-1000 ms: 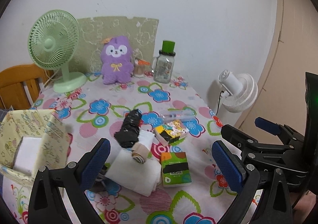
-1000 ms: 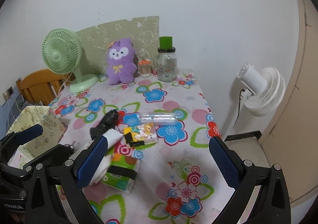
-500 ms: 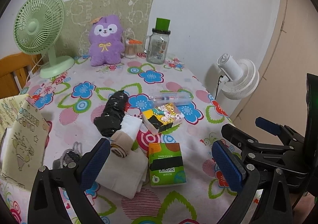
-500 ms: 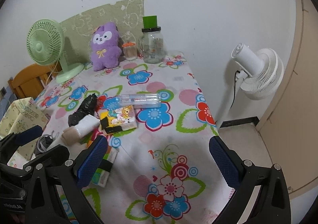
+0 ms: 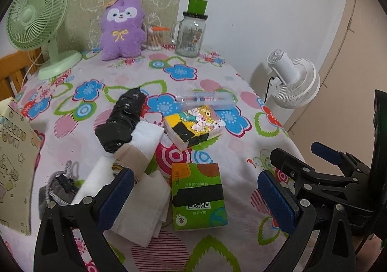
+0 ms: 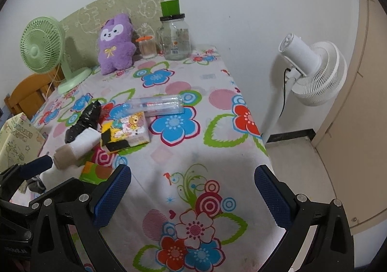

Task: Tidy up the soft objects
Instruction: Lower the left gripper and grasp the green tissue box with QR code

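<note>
On the flowered tablecloth (image 5: 72,132) lie a black roll (image 5: 123,122), a white roll (image 5: 147,139), a beige roll (image 5: 130,161), a folded white cloth (image 5: 142,211) and a grey drawstring pouch (image 5: 58,189). Beside them sit a green tissue pack (image 5: 198,197) and a cartoon tissue pack (image 5: 193,127). My left gripper (image 5: 196,202) hovers open above the green pack. My right gripper (image 6: 191,197) is open over bare tablecloth (image 6: 193,156) near the table's right edge, nothing between its fingers. A purple plush (image 5: 121,28) leans at the back.
A yellowish patterned box (image 5: 14,163) stands at the left edge. At the back are a green desk fan (image 5: 36,23), a glass jar with green lid (image 5: 191,30) and a swab jar (image 5: 154,37). A clear tube (image 6: 157,105) lies mid-table. A white floor fan (image 6: 312,71) stands right.
Both grippers have moved forward and lower over the table, so the rolls and tissue packs appear closer. The patterned box has slid toward the left edge of view. Both stay open.
</note>
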### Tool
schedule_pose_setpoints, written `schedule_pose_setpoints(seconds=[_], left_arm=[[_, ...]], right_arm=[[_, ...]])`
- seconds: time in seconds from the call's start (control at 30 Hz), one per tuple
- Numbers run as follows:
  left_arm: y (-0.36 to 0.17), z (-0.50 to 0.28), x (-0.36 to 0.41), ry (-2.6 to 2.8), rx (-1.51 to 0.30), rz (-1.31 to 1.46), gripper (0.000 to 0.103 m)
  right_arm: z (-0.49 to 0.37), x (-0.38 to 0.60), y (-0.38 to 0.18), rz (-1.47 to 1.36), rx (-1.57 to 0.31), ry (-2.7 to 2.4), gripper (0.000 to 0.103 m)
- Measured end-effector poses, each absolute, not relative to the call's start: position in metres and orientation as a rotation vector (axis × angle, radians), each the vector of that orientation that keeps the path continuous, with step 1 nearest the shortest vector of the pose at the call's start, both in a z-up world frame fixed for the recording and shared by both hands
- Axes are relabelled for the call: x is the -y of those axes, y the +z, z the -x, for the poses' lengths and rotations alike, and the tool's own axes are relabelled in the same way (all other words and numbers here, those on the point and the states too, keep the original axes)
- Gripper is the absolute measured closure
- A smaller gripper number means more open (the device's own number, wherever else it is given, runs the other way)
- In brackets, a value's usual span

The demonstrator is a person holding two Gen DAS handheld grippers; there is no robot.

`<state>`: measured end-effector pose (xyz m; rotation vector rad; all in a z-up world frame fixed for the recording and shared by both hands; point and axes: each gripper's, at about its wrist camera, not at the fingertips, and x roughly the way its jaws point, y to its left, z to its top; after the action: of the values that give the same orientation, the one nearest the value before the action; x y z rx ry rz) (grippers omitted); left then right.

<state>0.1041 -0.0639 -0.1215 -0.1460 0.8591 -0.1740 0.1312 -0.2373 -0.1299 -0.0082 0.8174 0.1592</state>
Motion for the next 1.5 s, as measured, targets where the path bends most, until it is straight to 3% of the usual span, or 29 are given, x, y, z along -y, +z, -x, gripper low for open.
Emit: schedule_pose_setpoints(seconds=[0.6, 0.67, 0.7, 0.8, 1.03, 1.5], left_arm=[[-0.142, -0.118, 0.072, -0.178, -0.914, 0.143, 0.002], [-0.143, -0.117, 0.073, -0.181, -0.911, 0.134, 0.005], [-0.143, -0.117, 0.074, -0.189, -0.911, 0.126, 0.013], [-0.145, -0.117, 0.081, -0.212, -0.935, 0.071, 0.052], [-0.143, -0.112, 0.08, -0.272, -0.965, 0.1, 0.06], [-0.124, -0.09, 0.05, -0.244, -0.911, 0.131, 0.061]], right_arm=[[-0.146, 0.246, -0.155, -0.005, -0.868, 0.145, 0.0], [-0.146, 0.245, -0.156, -0.001, -0.87, 0.143, 0.0], [-0.146, 0.245, -0.157, 0.001, -0.873, 0.143, 0.0], [-0.147, 0.245, -0.16, -0.001, -0.881, 0.147, 0.0], [-0.147, 0.24, -0.159, 0.0, -0.881, 0.165, 0.0], [-0.145, 0.207, -0.154, 0.028, -0.878, 0.231, 0.0]])
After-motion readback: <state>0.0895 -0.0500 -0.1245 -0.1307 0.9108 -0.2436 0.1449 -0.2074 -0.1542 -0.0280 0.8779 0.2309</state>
